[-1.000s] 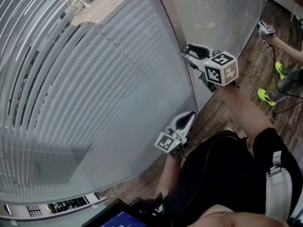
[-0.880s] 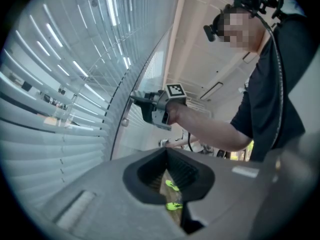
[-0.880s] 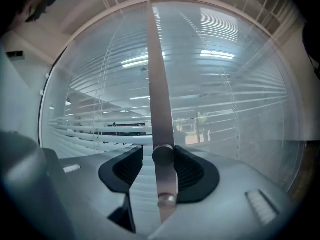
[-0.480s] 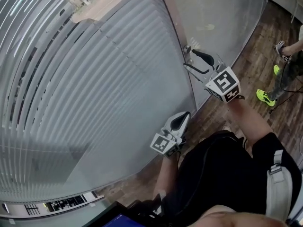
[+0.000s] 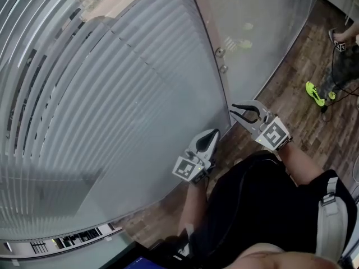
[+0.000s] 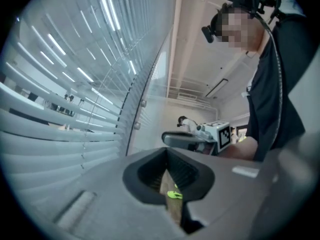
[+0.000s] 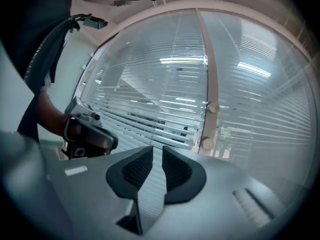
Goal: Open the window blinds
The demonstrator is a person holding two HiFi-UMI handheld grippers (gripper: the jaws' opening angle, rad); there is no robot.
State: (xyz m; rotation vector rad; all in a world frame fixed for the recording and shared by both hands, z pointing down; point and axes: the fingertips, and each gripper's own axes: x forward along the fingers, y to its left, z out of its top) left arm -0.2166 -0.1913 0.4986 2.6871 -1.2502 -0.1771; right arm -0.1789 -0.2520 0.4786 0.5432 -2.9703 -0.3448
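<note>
- Now the window blinds (image 5: 112, 94) hang behind the curved glass (image 5: 168, 167), ahead of both grippers; gaps show between the upper slats
- left gripper (image 5: 215, 133): jaws pressed together, empty, near the glass
- right gripper (image 5: 234, 112): jaws narrowly apart, just been closing; nothing between them

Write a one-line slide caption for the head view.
Handheld left gripper and right gripper point toward window blinds, over a wood floor.
</note>
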